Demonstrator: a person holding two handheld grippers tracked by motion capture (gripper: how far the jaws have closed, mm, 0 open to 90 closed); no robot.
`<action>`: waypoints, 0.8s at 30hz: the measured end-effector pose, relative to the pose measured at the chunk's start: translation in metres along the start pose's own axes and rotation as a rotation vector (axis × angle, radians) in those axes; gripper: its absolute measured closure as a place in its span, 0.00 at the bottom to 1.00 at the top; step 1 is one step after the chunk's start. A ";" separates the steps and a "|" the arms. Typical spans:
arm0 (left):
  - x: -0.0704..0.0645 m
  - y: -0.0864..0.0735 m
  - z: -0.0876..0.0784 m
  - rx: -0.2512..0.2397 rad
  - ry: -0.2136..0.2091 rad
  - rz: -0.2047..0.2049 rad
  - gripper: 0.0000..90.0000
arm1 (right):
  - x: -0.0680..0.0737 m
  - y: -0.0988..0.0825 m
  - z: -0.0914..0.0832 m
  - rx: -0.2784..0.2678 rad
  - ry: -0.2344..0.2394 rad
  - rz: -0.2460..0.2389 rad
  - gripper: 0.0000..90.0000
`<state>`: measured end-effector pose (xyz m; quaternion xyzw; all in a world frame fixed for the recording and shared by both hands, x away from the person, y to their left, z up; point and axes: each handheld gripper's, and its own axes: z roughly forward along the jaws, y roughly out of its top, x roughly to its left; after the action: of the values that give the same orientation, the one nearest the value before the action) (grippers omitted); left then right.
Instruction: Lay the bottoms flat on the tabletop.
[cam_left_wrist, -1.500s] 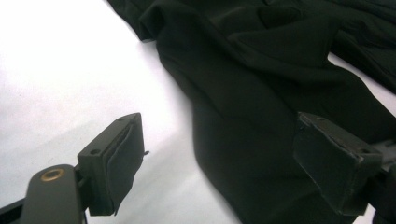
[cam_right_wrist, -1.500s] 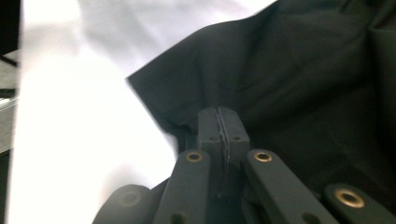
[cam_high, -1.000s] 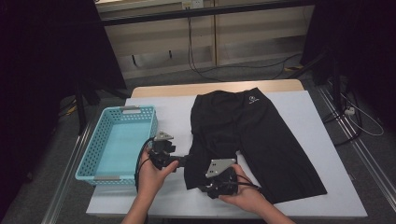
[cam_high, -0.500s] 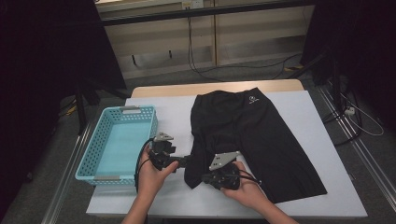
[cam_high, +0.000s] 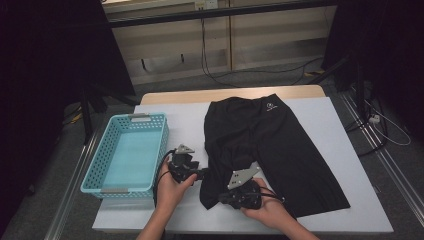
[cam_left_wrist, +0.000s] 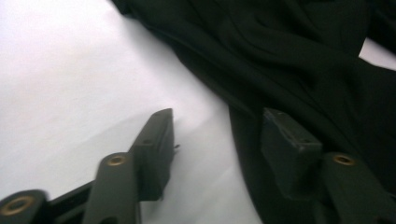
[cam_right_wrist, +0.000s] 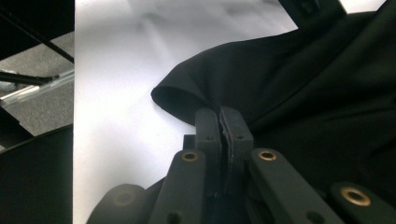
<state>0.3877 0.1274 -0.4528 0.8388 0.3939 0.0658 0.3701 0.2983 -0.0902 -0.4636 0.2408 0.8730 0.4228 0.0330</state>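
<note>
Bare white table top (cam_high: 185, 120) lies open to the left of the black shorts (cam_high: 280, 145) and along the far right edge, while the turquoise basket (cam_high: 100, 165) blocks the near-left side and the two grippers crowd the near edge of the shorts.

Black shorts (cam_high: 270, 145): soft matt cloth, lying in folds, with a small white printed logo. Basket (cam_high: 107, 155) near the table's left edge: turquoise plastic, perforated walls, smooth. Table (cam_high: 330, 130): matt white top, pale wood-look strip along the far edge. Left gripper (cam_left_wrist: 217, 140) and right gripper (cam_right_wrist: 223, 122): matt black plastic, brass-coloured rivets.
</note>
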 end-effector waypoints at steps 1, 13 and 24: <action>-0.001 0.001 0.001 0.000 0.002 0.004 0.55 | 0.001 0.000 0.000 0.003 -0.005 -0.008 0.97; -0.007 0.004 -0.002 0.034 -0.079 -0.057 0.99 | -0.003 0.001 -0.010 -0.034 0.000 0.016 0.97; -0.002 -0.004 -0.031 0.080 -0.068 -0.098 1.00 | 0.008 0.004 -0.017 -0.035 0.044 -0.022 0.93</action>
<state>0.3718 0.1449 -0.4330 0.8345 0.4239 0.0031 0.3522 0.2878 -0.0973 -0.4485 0.2211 0.8686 0.4429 0.0226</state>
